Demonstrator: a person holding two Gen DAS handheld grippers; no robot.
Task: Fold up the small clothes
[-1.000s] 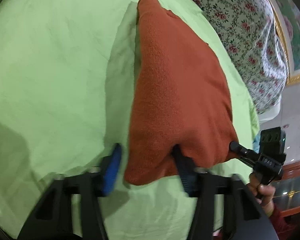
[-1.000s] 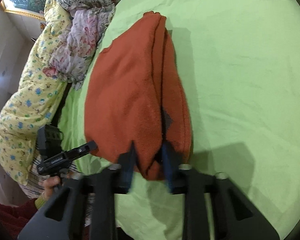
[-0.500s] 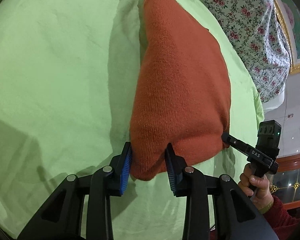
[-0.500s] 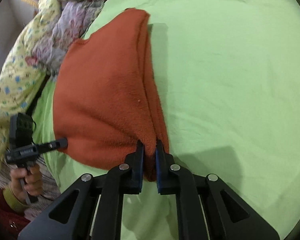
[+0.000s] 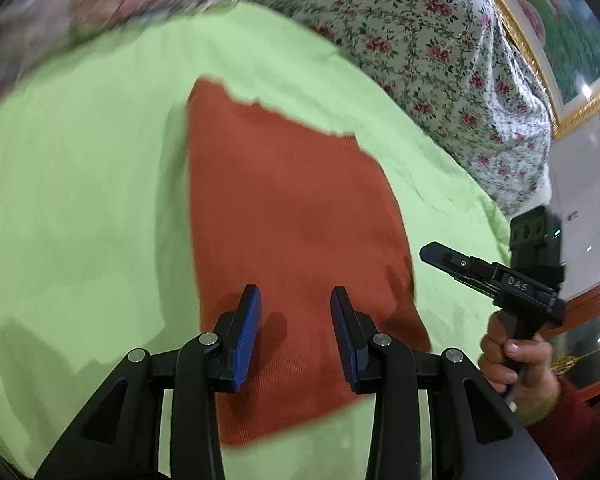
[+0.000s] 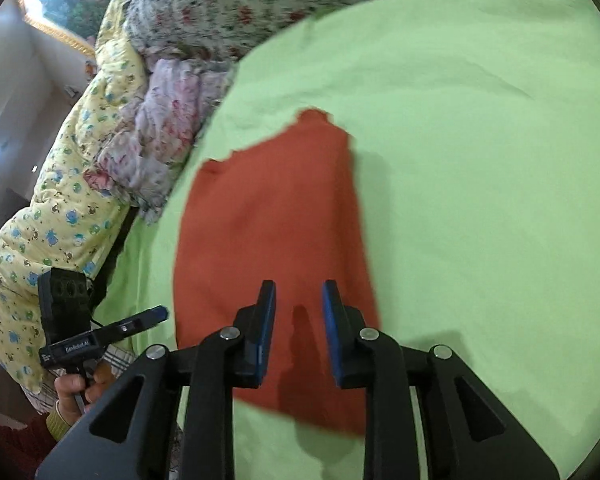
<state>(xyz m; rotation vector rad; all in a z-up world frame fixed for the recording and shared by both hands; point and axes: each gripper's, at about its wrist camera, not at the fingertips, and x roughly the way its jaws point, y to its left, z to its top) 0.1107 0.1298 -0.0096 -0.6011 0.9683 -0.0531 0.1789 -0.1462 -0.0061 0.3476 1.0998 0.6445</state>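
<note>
Rust-orange garment [image 5: 292, 216]; light green sheet [image 5: 80, 200]; white rose-print quilt [image 5: 440, 40]; yellow cartoon-print blanket [image 6: 60, 208].

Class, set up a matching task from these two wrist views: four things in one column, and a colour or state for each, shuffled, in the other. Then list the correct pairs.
Column A
1. garment
2. bed sheet
3. left gripper
4. quilt with cartoon animals

Column B
a. pale yellow, bunched at the bed's edge
b. rust orange, lying flat and folded
c. open, holding nothing, above the cloth
d. light green, spread under everything

Pairs: 1-b, 2-d, 3-c, 4-a

The right gripper is open too.
</note>
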